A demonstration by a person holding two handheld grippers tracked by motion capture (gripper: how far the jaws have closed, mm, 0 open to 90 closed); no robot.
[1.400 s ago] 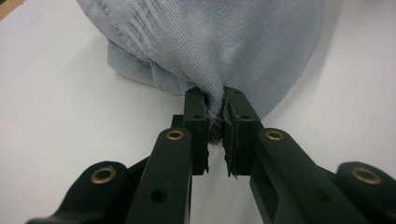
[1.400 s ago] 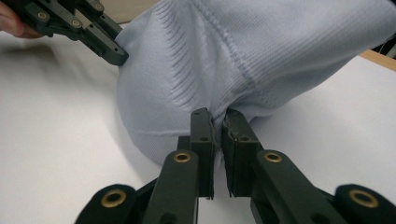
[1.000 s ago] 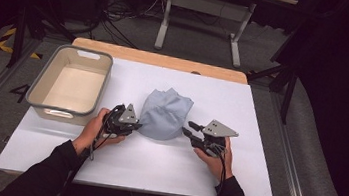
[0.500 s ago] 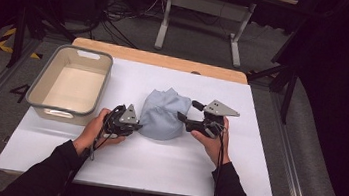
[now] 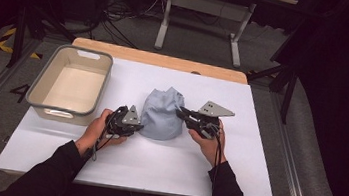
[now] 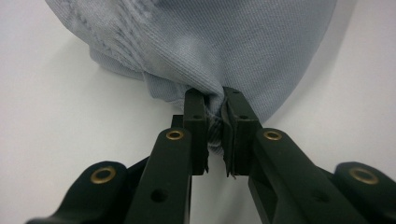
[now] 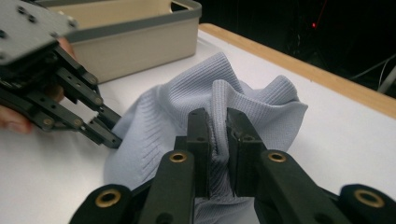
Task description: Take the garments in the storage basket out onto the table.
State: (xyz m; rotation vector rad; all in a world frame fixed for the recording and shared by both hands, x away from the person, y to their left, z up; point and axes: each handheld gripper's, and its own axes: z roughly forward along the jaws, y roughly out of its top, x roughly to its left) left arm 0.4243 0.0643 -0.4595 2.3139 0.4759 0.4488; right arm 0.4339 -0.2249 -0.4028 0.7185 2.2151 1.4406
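The pale grey-blue knitted garment (image 5: 162, 114) lay bunched in a rounded heap near the middle of the white worktop (image 5: 256, 153), its ribbed fabric folded over itself in soft ridges (a finer stitched pattern ran along one part). Its top rose in a loose peak, while the lower edge spread flat on the worktop. One fold at its left edge was pinched between the jaws of the left hand-held gripper (image 6: 215, 122), and a raised fold on its right side was clamped in the right hand-held gripper (image 7: 218, 135).
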